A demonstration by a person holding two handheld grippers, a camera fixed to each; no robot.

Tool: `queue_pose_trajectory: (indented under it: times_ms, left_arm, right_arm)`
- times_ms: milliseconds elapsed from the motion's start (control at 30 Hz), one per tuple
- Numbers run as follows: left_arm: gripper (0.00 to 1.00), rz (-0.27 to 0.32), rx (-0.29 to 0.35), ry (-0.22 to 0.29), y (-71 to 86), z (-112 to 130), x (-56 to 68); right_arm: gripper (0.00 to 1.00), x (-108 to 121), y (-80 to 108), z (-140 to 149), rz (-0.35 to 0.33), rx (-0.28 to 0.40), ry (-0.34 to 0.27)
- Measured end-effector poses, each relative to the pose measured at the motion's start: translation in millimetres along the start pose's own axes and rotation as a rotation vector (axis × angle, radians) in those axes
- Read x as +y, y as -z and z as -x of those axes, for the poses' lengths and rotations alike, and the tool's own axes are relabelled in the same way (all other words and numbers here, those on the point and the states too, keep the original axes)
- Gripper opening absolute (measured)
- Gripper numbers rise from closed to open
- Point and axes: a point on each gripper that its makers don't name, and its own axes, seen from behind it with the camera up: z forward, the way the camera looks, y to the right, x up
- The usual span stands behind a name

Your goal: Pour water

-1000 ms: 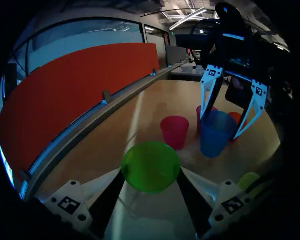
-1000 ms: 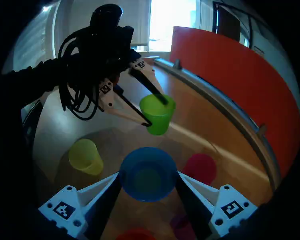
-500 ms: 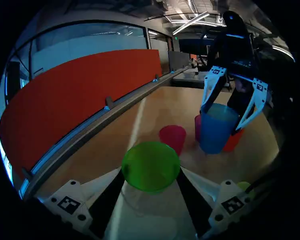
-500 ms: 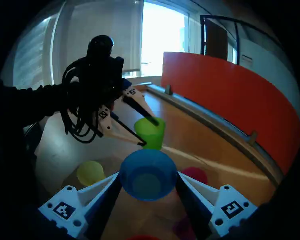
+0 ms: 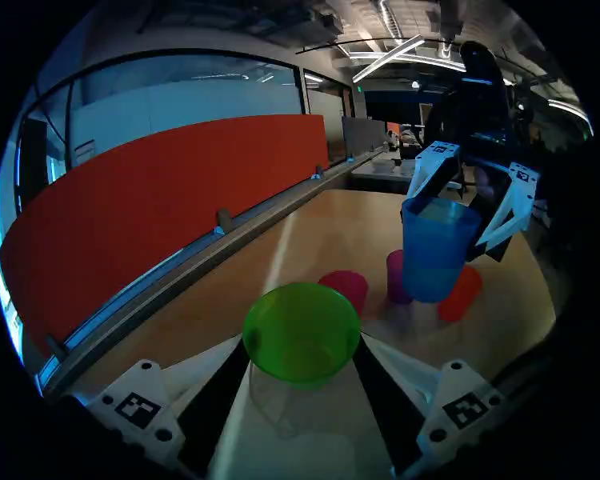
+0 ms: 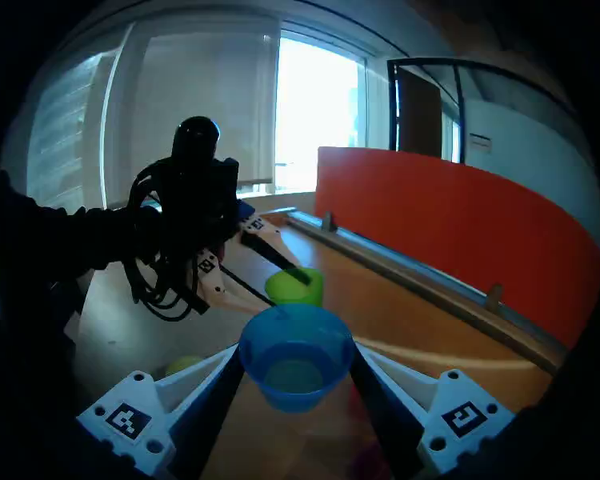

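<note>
Left gripper (image 5: 302,342) clamps translucent green cup (image 5: 301,320); right gripper (image 6: 297,362) clamps blue cup (image 6: 296,348). Left gripper view: pink cup (image 5: 346,285); right gripper view: yellow cup (image 6: 183,366).

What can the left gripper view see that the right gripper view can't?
Left gripper view: a pink cup, a purple cup and an orange cup standing on the table, plus ceiling lights. Right gripper view: a bright window, a yellow cup and black cables. Both: the green cup in the left gripper, the blue cup in the right gripper, and the red wall panel.
</note>
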Motion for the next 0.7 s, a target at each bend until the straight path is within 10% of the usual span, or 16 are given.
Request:
queue_pose_trajectory:
  times_ms: [700]
  left_arm:
    - [0.86, -0.013, 0.052, 0.014, 5.4, -20, 7.0]
  right_arm:
    - [0.9, -3, 14.1, -45, 0.034, 0.229, -0.019]
